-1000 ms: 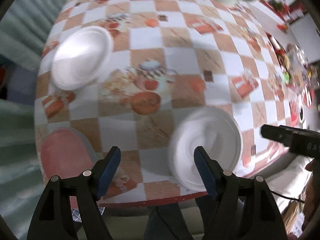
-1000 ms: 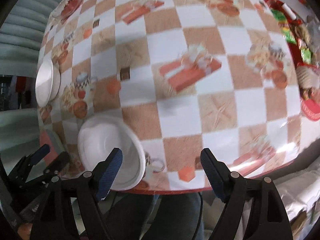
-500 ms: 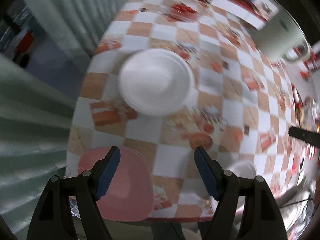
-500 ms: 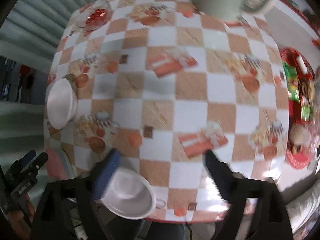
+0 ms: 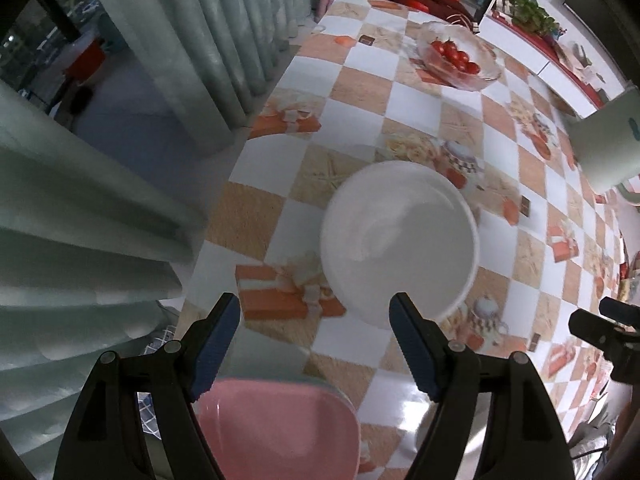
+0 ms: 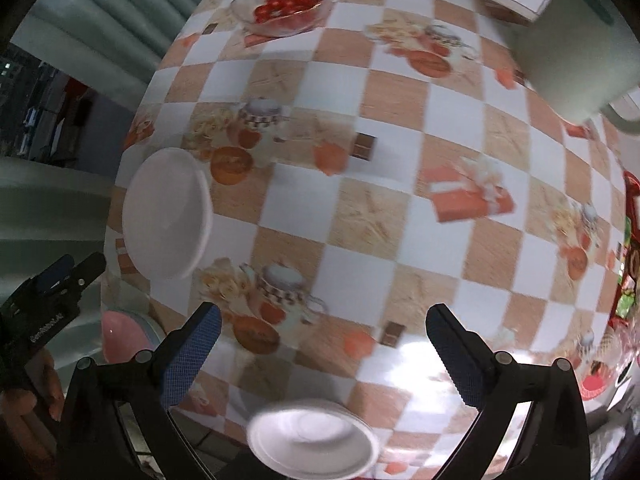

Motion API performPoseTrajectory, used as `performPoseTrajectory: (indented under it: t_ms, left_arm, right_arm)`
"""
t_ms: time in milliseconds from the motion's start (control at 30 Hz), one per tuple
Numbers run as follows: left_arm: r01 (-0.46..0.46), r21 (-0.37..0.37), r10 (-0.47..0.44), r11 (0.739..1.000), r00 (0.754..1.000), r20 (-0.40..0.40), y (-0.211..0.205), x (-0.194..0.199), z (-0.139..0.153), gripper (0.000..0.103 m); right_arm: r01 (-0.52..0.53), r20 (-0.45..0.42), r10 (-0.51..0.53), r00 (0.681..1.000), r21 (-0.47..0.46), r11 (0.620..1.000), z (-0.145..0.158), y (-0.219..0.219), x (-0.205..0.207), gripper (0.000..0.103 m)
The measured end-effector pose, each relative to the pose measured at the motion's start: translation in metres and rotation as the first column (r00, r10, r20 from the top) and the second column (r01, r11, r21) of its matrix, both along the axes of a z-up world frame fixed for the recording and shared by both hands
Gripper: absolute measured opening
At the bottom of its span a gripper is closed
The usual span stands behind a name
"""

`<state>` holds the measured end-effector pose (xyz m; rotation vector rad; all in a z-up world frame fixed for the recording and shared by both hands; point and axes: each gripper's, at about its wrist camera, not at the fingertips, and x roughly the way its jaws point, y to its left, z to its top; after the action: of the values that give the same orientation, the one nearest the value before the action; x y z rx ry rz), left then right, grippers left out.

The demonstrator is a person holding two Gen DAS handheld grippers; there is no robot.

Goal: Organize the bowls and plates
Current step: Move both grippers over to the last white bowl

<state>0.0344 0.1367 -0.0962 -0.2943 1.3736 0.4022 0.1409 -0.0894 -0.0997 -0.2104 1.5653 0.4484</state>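
A white bowl (image 5: 400, 240) sits on the checked tablecloth just beyond my left gripper (image 5: 316, 316), which hangs open above the table with nothing between its fingers. Below it, at the table's near edge, lies a pink plate (image 5: 276, 428) on a pale one. In the right wrist view the same white bowl (image 6: 168, 212) is far left and the pink plate (image 6: 120, 336) sits below it. A second white bowl (image 6: 312, 436) rests at the near edge, under my right gripper (image 6: 324, 316), which is wide open and empty. The left gripper (image 6: 52, 280) shows at the left edge.
A glass bowl of tomatoes (image 5: 456, 56) stands at the far end of the table. A big white jug (image 6: 576, 52) stands at the back right. A red tray of snacks (image 6: 628, 240) lies along the right edge. Curtains (image 5: 120, 220) hang left of the table.
Both grippers swept across the table. The far white bowl now lies just ahead of the left gripper, with the pink plate under it. The right jaws opened wider, and the nearer bowl slid to bottom centre.
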Motion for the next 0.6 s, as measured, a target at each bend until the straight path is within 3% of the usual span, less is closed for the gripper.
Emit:
performPoseTrajectory:
  t_ms: [300,600]
  left_arm:
    - [0.006,0.010,-0.005,1.000,0.999,-0.042,0.009,0.021,-0.027,0.080]
    - [0.026,0.021,-0.024,0.999,0.996,-0.082,0.018,0.040,-0.056,0.080]
  right_arm:
    - [-0.015,-0.024,0.015,1.000,0.006,1.000,-0.029,0.055,0.010,0.103]
    - [-0.032,-0.031,0.031,0.999,-0.022,0.999,-0.057,0.084,0.018,0.103]
